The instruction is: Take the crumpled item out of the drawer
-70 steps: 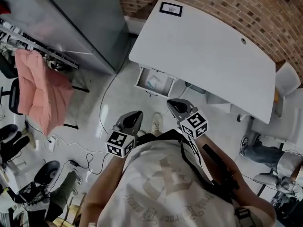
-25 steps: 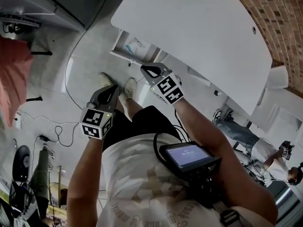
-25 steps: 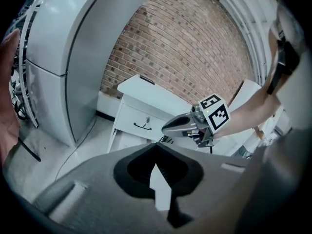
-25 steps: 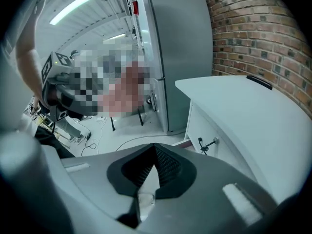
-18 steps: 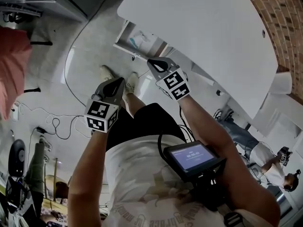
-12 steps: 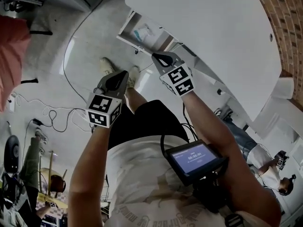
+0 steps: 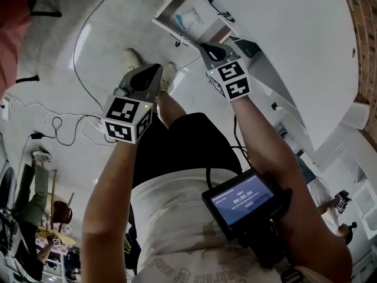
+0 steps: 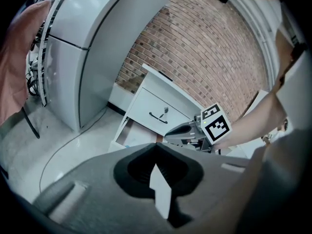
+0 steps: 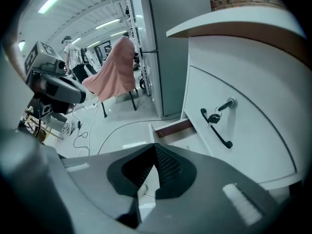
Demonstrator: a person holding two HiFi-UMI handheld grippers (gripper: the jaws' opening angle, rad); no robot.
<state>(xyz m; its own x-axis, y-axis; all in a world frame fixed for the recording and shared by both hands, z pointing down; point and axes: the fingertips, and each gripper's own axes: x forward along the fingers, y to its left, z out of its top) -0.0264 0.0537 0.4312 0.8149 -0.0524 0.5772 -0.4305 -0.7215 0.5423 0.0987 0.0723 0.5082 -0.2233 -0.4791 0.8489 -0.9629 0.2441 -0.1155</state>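
White drawer (image 7: 168, 7) stands pulled open at 12 o'clock in the head view, under the counter (image 7: 288, 28), and the pale crumpled item (image 7: 189, 20) lies inside it. The right gripper (image 7: 207, 47) hangs near the drawer's front, its jaws pressed together on nothing. The left gripper (image 7: 154, 71), at 11 o'clock, has its jaws together too, empty.

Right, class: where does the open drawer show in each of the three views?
Head view: the open drawer sits at top centre.
Left gripper view: the open drawer lies centre-left, under the closed drawer.
Right gripper view: the open drawer shows at centre, just above the jaws.
Shared landmark: the pink cloth, left of it in every view.
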